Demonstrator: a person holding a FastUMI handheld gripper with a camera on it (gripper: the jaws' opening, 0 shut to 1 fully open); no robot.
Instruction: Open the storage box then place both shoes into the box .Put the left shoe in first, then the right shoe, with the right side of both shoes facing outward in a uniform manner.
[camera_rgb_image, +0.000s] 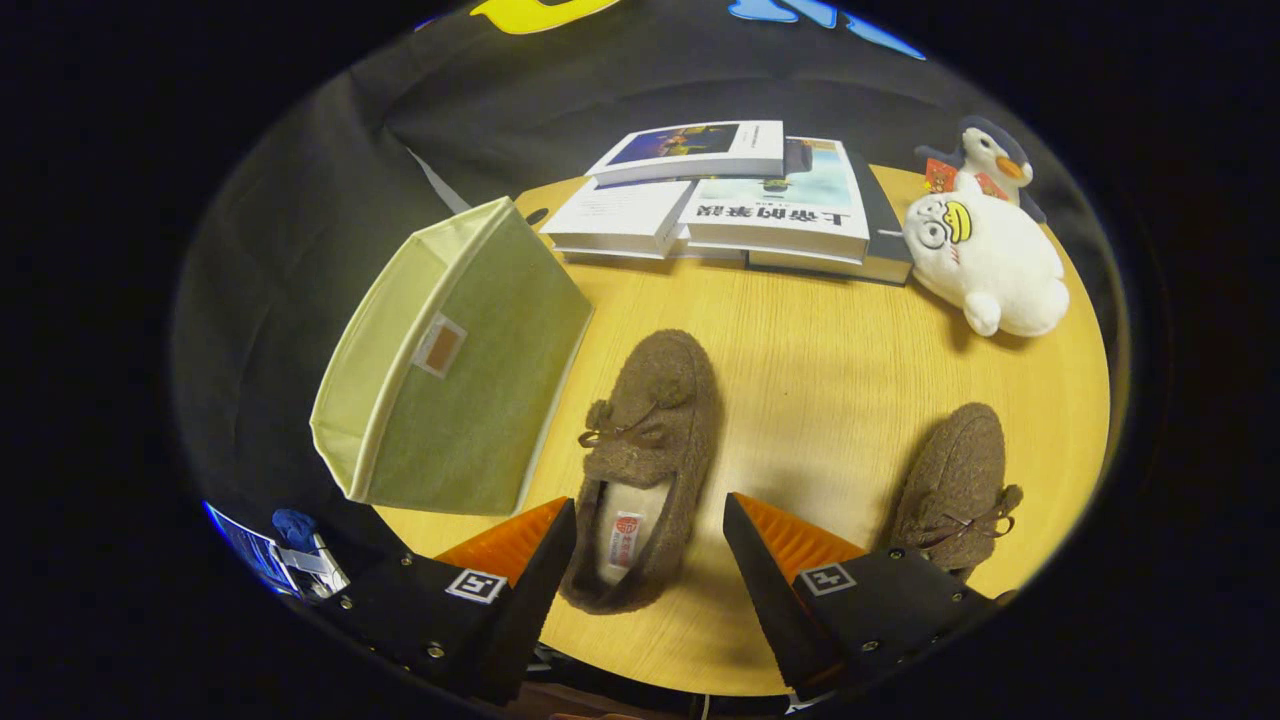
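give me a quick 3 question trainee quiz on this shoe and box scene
1. True or false: the tool is shut on the near shoe.
2. What lies closest to the plush toys? A) the storage box B) the stack of books C) the far shoe
3. Fill in: the heel end of the near shoe lies ___ the tool's two fingers.

Key
1. False: the fingers stand apart on either side of the heel, not pressing it.
2. B
3. between
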